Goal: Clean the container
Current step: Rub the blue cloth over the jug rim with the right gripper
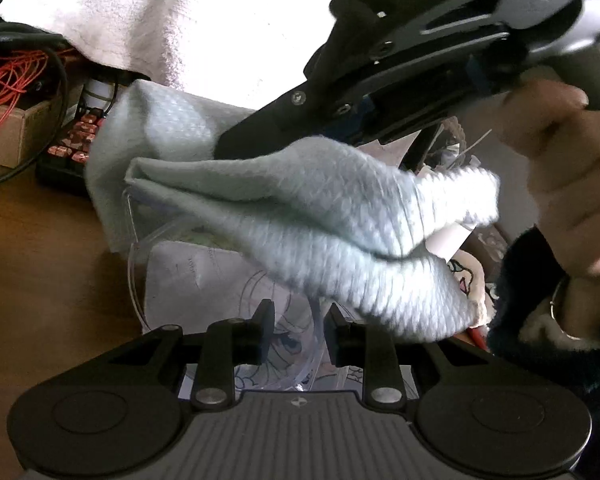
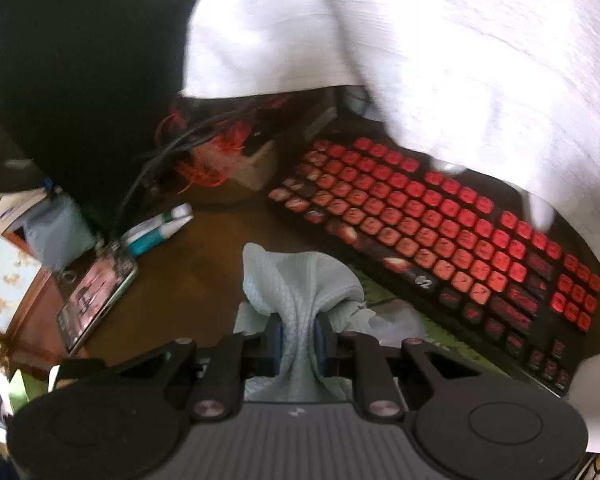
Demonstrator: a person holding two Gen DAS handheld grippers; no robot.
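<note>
Here, the clear plastic container [image 1: 140, 276] rests on the brown tabletop [image 1: 40, 260], its near rim between the left tool's [image 1: 298, 330] parted fingers, not pinched. Right tool [image 2: 297, 338] clamped on the pale grey-blue waffle cloth [image 2: 300, 280]; red-keyed keyboard [image 2: 460, 232] far right.

Black claw [image 1: 298, 334], silver screws; dark fuzzy sleeve [image 1: 540, 312], bangle [image 1: 558, 308].

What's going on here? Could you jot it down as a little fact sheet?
Job: cleaning a container
Right claw: shut on the grey cloth
Left claw: a clear plastic container rim sits between its fingers; grip unclear
Cloth position: bunched over the container
Surface: brown wooden table
Nearby: red-keyed keyboard, phone, white towel
</note>
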